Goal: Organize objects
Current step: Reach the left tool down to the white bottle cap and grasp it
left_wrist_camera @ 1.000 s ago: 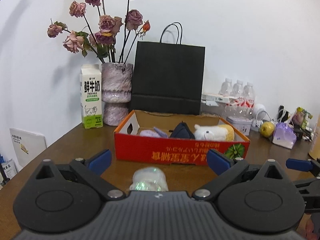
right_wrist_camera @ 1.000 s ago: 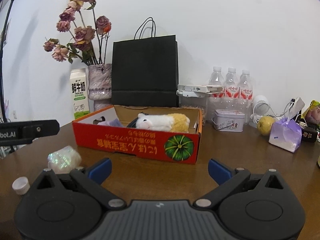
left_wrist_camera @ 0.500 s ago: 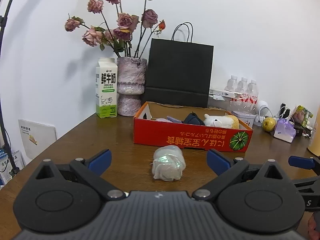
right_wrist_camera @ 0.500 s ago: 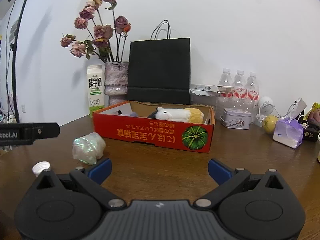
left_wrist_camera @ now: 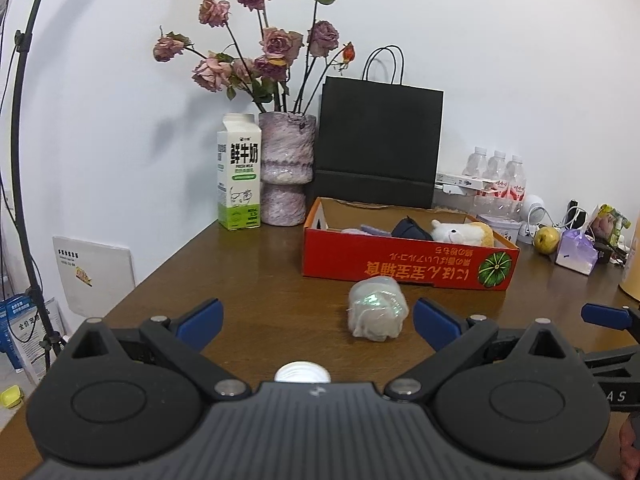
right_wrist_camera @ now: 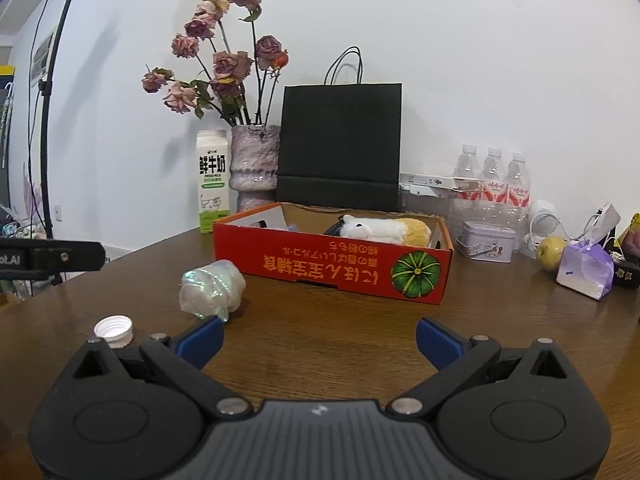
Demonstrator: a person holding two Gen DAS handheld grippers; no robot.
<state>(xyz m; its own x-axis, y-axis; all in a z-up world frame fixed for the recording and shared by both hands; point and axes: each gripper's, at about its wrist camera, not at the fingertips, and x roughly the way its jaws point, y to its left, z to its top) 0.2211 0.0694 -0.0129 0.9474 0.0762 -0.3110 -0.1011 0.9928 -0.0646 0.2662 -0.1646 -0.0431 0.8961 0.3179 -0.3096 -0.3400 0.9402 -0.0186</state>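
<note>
Iridescent film wraps the bundle (left_wrist_camera: 377, 309) we see from the left wrist: a soft, crinkled lump with a pearly green sheen, lying on the brown desk (left_wrist_camera: 256, 280) just in front of the red box (left_wrist_camera: 408, 266), close to its front wall though we cannot tell if they touch. Our left gripper (left_wrist_camera: 316, 316) hangs low over the desk with its blue fingertips spread wide and nothing between them; the bundle sits ahead and a little right of centre in that gap. A white cap (left_wrist_camera: 303, 372) peeks out right at the gripper body's edge. Inside the box we make out a plush toy (left_wrist_camera: 460, 234), a dark item and something lilac. We judge we are between picks: both loose things are yet to go in the box, and the next move calls for easing forward, straddling the bundle and closing gently, since the film looks slippery and squashy.

From the right wrist, our right gripper (right_wrist_camera: 320, 338) is likewise spread wide and empty, above bare desk. The bundle (right_wrist_camera: 212, 290) lies ahead to the left, near the box's (right_wrist_camera: 332, 266) left front corner, and the cap (right_wrist_camera: 113, 330) rests open side up, nearer us and well left of the fingertips. The left gripper's body shows as a dark bar at the far left edge. For this side the cap looks small and flat, so we would need a low, narrow approach.
</note>
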